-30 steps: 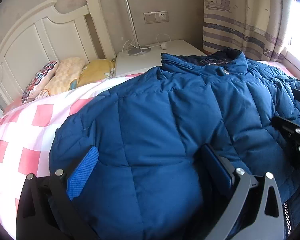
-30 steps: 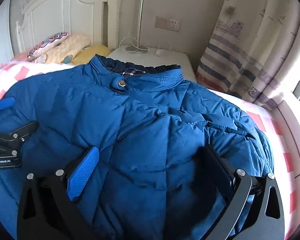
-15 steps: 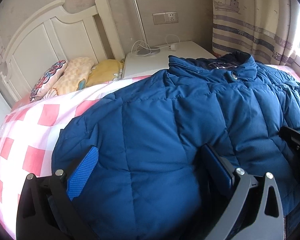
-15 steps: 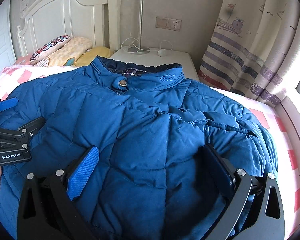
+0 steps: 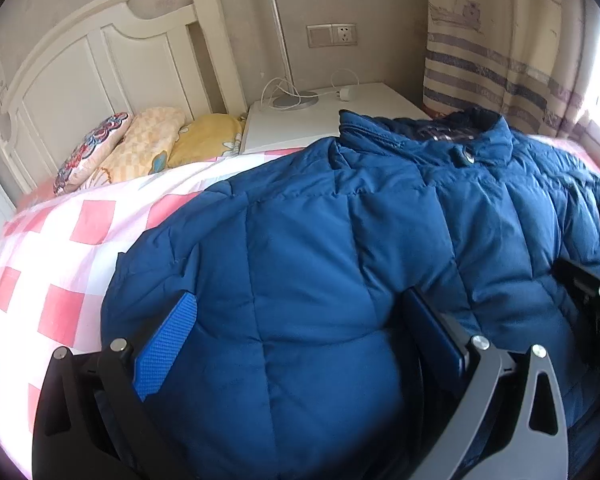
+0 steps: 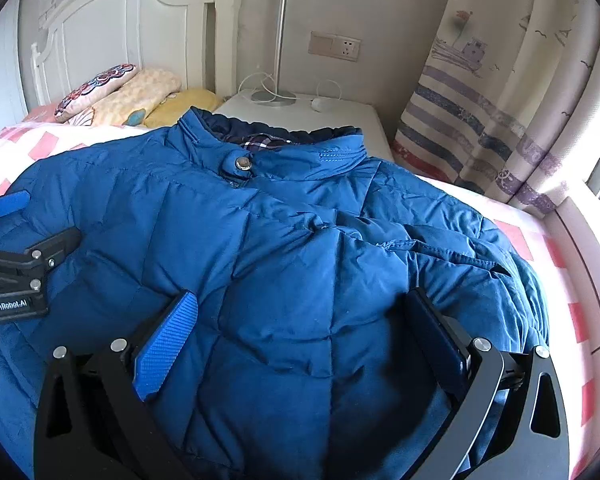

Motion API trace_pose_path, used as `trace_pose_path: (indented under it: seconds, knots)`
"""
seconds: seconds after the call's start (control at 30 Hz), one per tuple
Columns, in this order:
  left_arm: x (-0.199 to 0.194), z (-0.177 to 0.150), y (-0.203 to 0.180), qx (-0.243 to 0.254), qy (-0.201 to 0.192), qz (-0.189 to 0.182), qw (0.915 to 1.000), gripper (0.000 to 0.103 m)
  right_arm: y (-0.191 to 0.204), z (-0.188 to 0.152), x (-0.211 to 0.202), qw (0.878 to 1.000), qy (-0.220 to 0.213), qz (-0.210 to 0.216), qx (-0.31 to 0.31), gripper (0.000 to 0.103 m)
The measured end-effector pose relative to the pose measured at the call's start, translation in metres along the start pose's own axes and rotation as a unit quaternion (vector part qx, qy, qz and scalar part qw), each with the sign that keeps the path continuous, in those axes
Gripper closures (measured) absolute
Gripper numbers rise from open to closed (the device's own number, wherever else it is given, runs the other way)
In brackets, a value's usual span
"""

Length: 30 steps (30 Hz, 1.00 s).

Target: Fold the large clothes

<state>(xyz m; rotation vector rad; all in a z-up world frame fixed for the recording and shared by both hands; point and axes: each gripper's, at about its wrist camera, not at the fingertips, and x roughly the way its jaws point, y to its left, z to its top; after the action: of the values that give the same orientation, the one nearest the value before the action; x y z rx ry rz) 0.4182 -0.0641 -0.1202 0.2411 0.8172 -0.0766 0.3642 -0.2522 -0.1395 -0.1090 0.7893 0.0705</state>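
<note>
A large blue padded jacket point(image 5: 340, 248) lies front up on the bed, collar toward the nightstand; it also fills the right wrist view point(image 6: 300, 248). My left gripper point(image 5: 300, 332) is open, its wide-apart fingers pressed down on the jacket's left lower part. My right gripper point(image 6: 304, 332) is open, its fingers resting on the jacket's right lower part. The left gripper shows at the left edge of the right wrist view point(image 6: 16, 264), and the right gripper at the right edge of the left wrist view point(image 5: 592, 300). The jacket's hem is hidden under the grippers.
The bed has a pink and white checked sheet point(image 5: 60, 248). Several pillows point(image 5: 140, 148) lie against the white headboard point(image 5: 100, 64). A white nightstand point(image 5: 324, 116) with a lamp base and cable stands behind the collar. A striped curtain point(image 6: 500, 112) hangs at the right.
Both grippers have drawn back a little and the views have tilted up toward the wall. The jacket lies the same way. Both grippers stay open.
</note>
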Motion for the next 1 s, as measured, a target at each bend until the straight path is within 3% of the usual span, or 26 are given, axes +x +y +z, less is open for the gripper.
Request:
trace_pose_path:
  seconds: [0.1,0.17,0.23,0.37,0.4,0.5,1.0]
  knots:
    - [-0.031,-0.012,0.004,0.006,0.004,0.007,0.9999,0.002,-0.01,0.005,-0.027,0.999,0.024,-0.005,0.033,0.006]
    - [-0.062,-0.033,0.013,0.003,-0.016,-0.03,0.9994,0.002,-0.019,0.002,-0.061,0.997,-0.025,0.017,0.066,0.005]
    - [-0.069,-0.049,0.014,0.023,-0.005,-0.037,0.9991,0.002,-0.022,-0.003,-0.074,0.996,-0.042,0.019,0.074,0.005]
    - [-0.057,-0.074,0.001,0.071,0.007,-0.002,0.9975,0.002,-0.012,-0.028,-0.029,0.998,0.029,-0.023,0.049,0.004]
    - [-0.057,-0.074,-0.002,0.076,0.006,0.008,0.9971,0.002,-0.007,-0.035,-0.028,0.999,0.0,-0.034,0.034,0.004]
    - [-0.056,-0.076,-0.011,0.096,0.001,0.033,0.9948,0.002,-0.004,-0.035,-0.028,0.999,0.001,-0.043,0.028,0.004]
    - [-0.057,-0.076,-0.01,0.096,-0.001,0.029,0.9949,0.002,-0.011,-0.037,-0.029,0.999,-0.001,-0.018,0.046,0.004]
